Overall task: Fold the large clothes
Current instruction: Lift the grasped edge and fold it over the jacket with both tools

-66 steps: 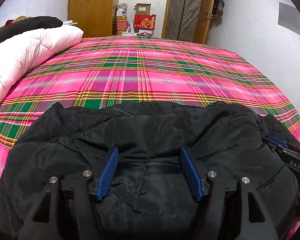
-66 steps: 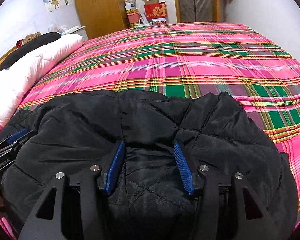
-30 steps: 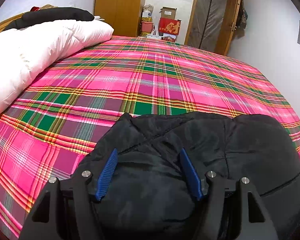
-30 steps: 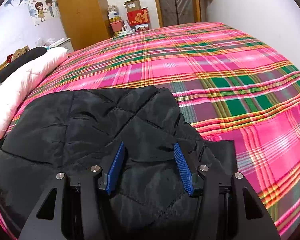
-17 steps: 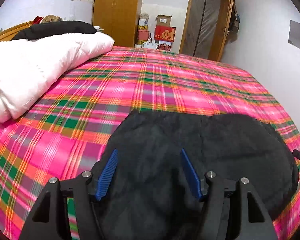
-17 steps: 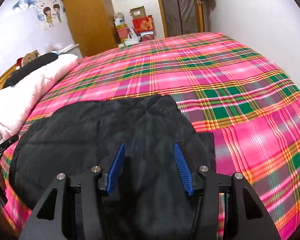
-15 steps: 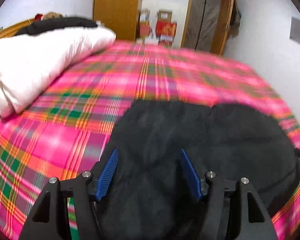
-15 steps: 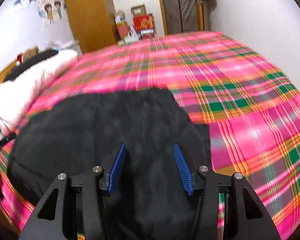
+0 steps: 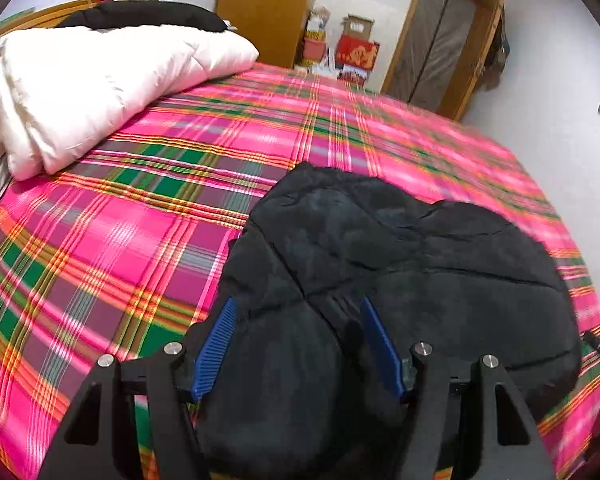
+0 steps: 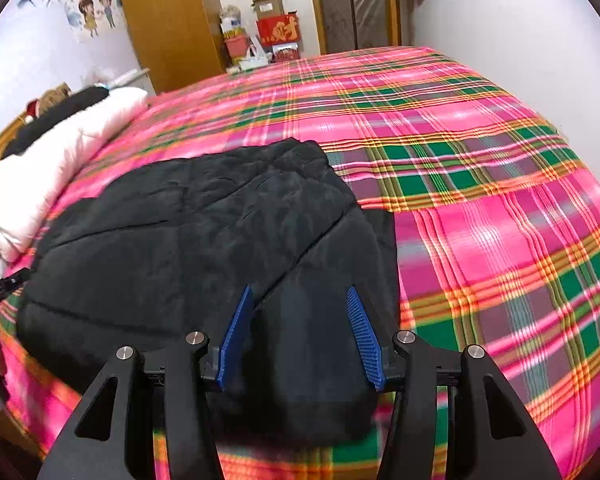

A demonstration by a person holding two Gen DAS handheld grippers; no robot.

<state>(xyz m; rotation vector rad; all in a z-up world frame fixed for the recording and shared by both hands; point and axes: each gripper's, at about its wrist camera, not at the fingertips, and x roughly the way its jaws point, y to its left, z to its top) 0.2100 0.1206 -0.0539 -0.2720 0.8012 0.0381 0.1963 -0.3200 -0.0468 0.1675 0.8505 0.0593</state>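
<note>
Your left gripper (image 9: 298, 344) has its two blue ribbed fingers (image 9: 214, 348) wide apart, and it holds nothing. The puffy black jacket (image 9: 400, 280) fills the gap between them, but you cannot tell if the fingers touch it. Your right gripper (image 10: 300, 334) is the same: its blue fingers (image 10: 362, 336) are spread wide over the near corner of the jacket (image 10: 204, 240), gripping nothing.

The jacket is soft and quilted, with stitched lines that make big squares. It lies in a thick, rounded bundle at the near edge of the bed (image 9: 100, 248). A flat black piece (image 10: 382, 224) sticks out from under it on the right side.

The bed sheet (image 10: 480, 152) is smooth cloth in bright pink checks with green, yellow and white stripes. On the left side of the bed lies a fat white duvet (image 9: 100, 76), rolled up and pillowy, well apart from the jacket. A long black cushion (image 9: 148, 16) rests on top of it.

Far past the bed stands a tall wooden wardrobe (image 10: 168, 20). Next to it is a pile of boxes (image 10: 268, 28), with a red box (image 10: 278, 29) and a brown cardboard one (image 10: 267, 3) on top. You cannot see what is inside them. A cartoon sticker (image 10: 94, 10) of two children is on the wall.
</note>
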